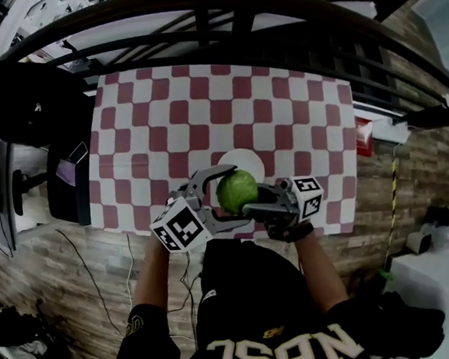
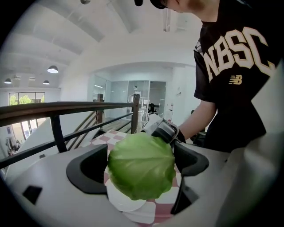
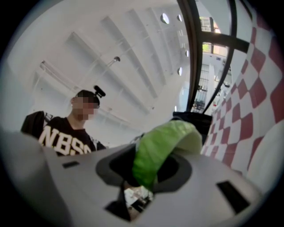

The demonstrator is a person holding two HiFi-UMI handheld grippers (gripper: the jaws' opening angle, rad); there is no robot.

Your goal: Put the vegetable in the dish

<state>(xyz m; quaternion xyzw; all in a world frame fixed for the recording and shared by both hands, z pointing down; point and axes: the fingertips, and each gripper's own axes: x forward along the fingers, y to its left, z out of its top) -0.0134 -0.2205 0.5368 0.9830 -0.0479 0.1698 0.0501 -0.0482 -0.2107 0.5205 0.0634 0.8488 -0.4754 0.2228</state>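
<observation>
Currently: cabbage (image 1: 236, 191) clamped in right gripper (image 1: 249, 205), frame centre; left gripper (image 1: 239, 196) spread wide around it; dish (image 1: 248, 158) just above.

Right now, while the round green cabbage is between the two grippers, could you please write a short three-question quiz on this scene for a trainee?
1. True or false: the round green cabbage already lies in the round white dish.
2. Of the left gripper and the right gripper, which clamps the cabbage? A) left B) right C) both
3. Fill in: the dish stands on a red-and-white ____ cloth.
Key: 1 false, it is held above the dish. 2 B, the left jaws stand wide open around it. 3 checked.
</observation>
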